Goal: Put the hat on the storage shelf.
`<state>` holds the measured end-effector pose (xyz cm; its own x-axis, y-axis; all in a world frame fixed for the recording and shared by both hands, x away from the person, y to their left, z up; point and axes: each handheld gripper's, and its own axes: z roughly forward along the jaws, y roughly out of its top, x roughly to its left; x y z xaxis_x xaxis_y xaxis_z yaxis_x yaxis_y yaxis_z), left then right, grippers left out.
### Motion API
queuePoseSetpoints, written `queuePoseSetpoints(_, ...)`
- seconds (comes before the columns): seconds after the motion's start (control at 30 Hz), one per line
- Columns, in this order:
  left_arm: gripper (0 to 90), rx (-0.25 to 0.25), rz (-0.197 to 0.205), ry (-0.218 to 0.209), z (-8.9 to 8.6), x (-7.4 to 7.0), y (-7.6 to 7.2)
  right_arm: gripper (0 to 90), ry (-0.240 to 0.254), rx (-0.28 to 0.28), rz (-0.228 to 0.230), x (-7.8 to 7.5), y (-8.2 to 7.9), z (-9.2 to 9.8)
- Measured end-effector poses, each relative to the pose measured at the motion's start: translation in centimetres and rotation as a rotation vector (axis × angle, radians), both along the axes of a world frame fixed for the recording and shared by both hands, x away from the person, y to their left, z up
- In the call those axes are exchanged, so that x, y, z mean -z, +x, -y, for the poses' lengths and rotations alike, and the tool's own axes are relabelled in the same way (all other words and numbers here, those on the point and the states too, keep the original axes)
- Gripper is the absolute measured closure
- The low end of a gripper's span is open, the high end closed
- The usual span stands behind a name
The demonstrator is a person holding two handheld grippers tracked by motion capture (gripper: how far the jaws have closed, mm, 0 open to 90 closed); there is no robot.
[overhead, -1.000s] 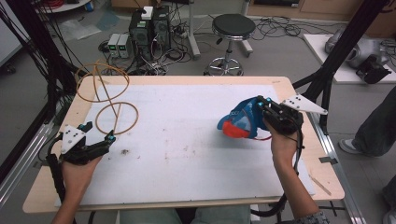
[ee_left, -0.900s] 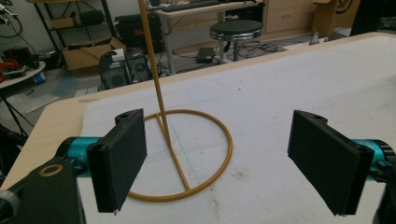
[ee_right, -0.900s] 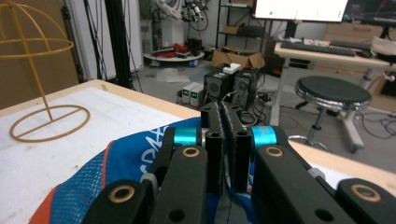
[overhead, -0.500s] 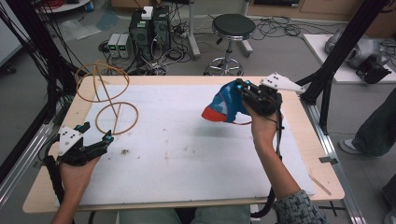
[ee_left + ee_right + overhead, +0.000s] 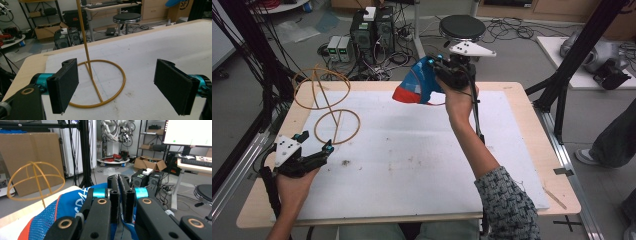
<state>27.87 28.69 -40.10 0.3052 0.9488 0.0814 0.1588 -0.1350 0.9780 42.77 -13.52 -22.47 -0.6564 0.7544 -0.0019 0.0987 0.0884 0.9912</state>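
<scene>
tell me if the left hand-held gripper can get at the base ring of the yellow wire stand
Probably yes. The left hand-held gripper is open and points at the base ring just ahead on the white mat, with nothing lying between them.

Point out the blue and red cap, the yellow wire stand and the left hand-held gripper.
blue and red cap [image 5: 414, 85], high view, blue crown.
yellow wire stand [image 5: 120, 72], left gripper view, base ring.
left hand-held gripper [image 5: 316, 145], high view, between its fingertips.

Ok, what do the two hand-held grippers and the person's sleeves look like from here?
Both the left hand-held gripper and the right hand-held gripper are black with teal cylinders at the jaws, flat black pads and brass-ringed pivots. Each carries a grey three-cornered plate on top and trails a black cable. The right arm wears a speckled grey knit sleeve; the left forearm is bare.
</scene>
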Motion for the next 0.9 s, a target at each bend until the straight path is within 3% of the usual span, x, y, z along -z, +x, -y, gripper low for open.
queuePoseSetpoints(0.23, 20.0, -0.003, 0.026, 0.013, 0.2, 0.1, -0.1, 87.9, 0.004, -0.004, 0.001, -0.6, 1.1, -1.8)
queuePoseSetpoints(0.57, 20.0, 0.015, 0.018, 0.041, 1.0, 0.7, -0.2, 87.9, -0.009, 0.020, 0.033, -2.3, 2.3, -4.2)
queuePoseSetpoints(0.9, 20.0, 0.010, 0.025, 0.023, 0.5, 0.7, -0.4, 87.9, 0.040, 0.006, 0.036, -3.7, 3.7, -7.7)
